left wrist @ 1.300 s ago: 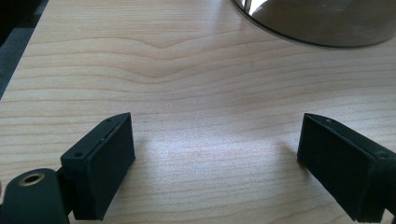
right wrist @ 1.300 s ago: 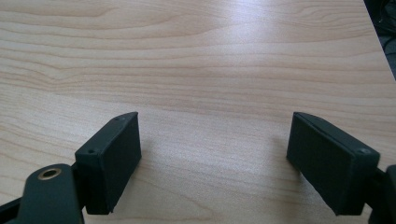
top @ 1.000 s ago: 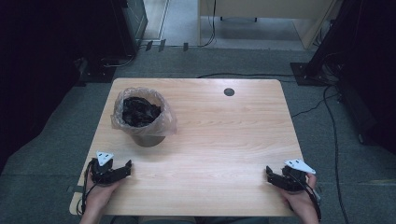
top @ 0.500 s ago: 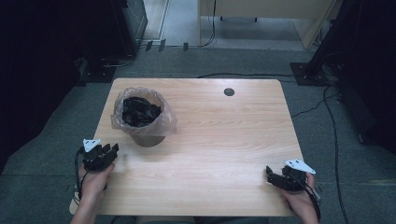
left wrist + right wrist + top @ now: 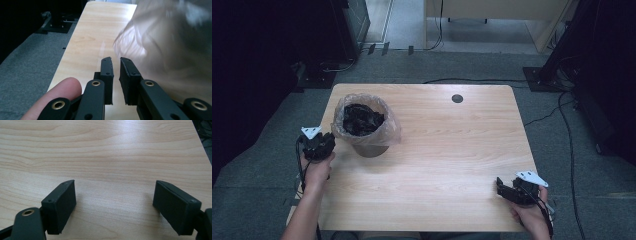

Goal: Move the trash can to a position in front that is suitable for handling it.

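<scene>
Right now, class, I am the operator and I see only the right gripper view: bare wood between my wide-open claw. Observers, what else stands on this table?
Observer: A bin lined with a clear plastic bag stands on the left half of the table, with dark material inside.
Operator: Where is the left claw?
Observer: The left claw is at the table's left edge, right beside the bin.
Operator: Does it hold anything?
Observer: No. Its jaws have just been closing to a narrow gap, with nothing between them.
</scene>
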